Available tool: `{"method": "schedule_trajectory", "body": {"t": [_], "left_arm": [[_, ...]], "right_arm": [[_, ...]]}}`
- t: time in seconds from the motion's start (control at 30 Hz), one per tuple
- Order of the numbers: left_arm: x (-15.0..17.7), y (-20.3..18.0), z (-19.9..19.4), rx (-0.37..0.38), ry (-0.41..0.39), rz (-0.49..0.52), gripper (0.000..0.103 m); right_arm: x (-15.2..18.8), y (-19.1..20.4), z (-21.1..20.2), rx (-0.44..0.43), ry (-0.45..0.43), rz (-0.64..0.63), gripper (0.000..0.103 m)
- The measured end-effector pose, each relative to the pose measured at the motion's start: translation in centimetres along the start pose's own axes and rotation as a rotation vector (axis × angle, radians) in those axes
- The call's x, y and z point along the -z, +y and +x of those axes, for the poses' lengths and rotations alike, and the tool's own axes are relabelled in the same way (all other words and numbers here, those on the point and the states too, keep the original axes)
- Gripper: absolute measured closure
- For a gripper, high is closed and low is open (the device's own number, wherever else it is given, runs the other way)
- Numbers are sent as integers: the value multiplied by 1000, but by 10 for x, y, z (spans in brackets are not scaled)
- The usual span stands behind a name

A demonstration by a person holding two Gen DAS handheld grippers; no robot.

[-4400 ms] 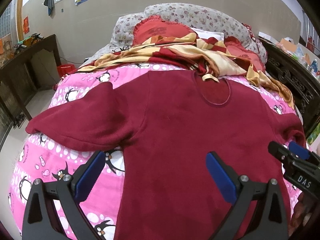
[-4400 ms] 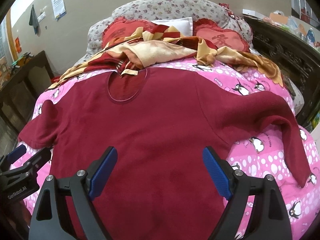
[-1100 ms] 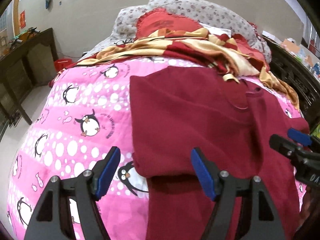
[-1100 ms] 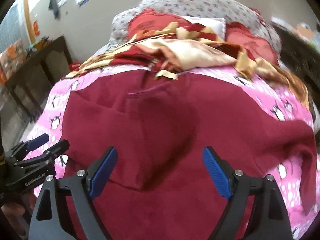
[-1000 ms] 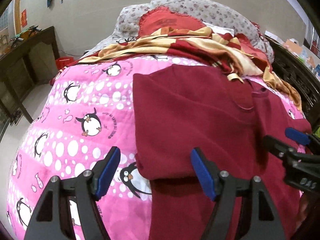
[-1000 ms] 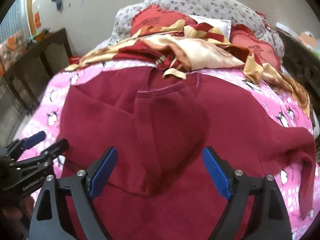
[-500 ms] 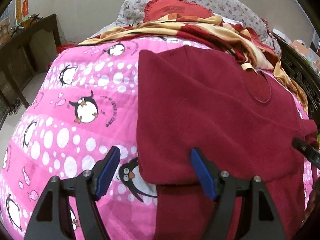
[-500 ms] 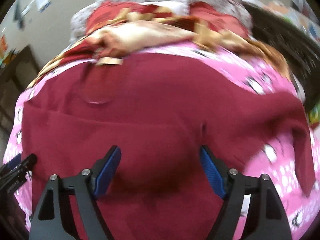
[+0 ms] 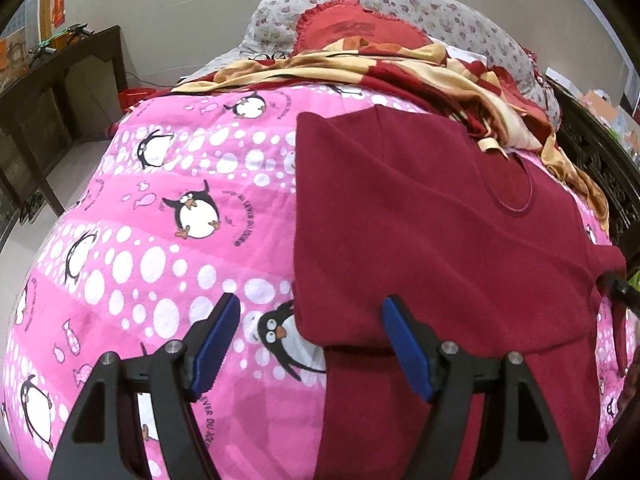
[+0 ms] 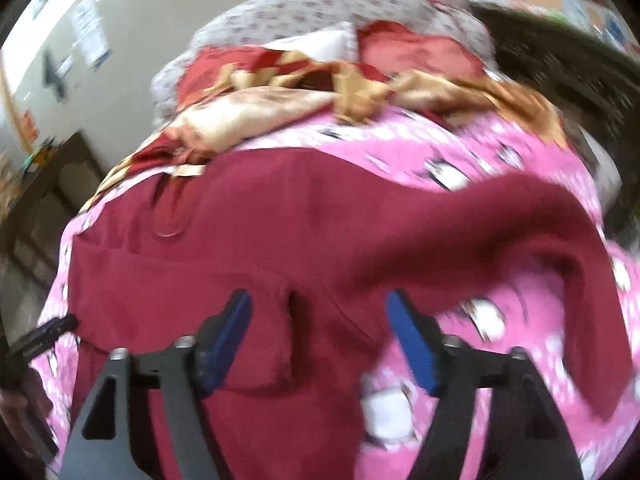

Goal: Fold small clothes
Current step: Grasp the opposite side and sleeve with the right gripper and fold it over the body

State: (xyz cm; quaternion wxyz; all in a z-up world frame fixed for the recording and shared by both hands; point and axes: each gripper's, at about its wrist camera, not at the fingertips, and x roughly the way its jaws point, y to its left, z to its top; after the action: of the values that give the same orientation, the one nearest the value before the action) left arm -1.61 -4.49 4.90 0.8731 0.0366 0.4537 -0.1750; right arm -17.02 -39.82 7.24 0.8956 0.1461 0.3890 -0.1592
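Note:
A dark red long-sleeved top (image 9: 420, 232) lies on the pink penguin quilt (image 9: 168, 208). Its left sleeve is folded in across the body, which leaves a straight left edge. Its right sleeve (image 10: 540, 248) still spreads out over the quilt in the blurred right wrist view. My left gripper (image 9: 310, 344) is open and empty, low over the folded left edge of the top. My right gripper (image 10: 318, 340) is open and empty, just above the top's body (image 10: 260, 248) near the right armpit. The tip of my right gripper shows at the far right of the left wrist view (image 9: 620, 288).
A crumpled red and gold cloth (image 9: 400, 76) and floral and red pillows (image 9: 384, 12) lie at the head of the bed. A dark wooden cabinet (image 9: 52, 100) stands to the left. A dark carved bed frame (image 9: 600, 152) runs along the right side.
The left sleeve has been folded in over the body since the earliest frames. In the last second my right gripper swung right towards the spread right sleeve. My left gripper moved closer to the folded edge.

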Motion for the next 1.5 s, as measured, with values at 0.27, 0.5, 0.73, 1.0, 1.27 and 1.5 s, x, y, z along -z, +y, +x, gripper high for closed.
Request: {"method": "schedule_trajectory", "body": {"t": [0.27,0.5,0.73,1.0,1.27,1.5], "left_arm": [[6,16,-5,-2,2,-28,26],[2,27,-5,3,2,-79,26],[-7,22,-2,11,-8,-106,26],[-21,4,1,29,-32,-88,26],[-53,-10,32,-30,-36,-48,26],[-65,5,72,-55,42,-107,24]], "right_arm": [[2,22,45,7,129,-192,56],[-10,43,13,44,5,-327,70],[-53,45,1,183,-136,-311,70],[-43,-2,48,219,-19,-133,68],[-44,4,12,95,-55,-112,51],[-47,4,62,101,18,-99,51]]}}
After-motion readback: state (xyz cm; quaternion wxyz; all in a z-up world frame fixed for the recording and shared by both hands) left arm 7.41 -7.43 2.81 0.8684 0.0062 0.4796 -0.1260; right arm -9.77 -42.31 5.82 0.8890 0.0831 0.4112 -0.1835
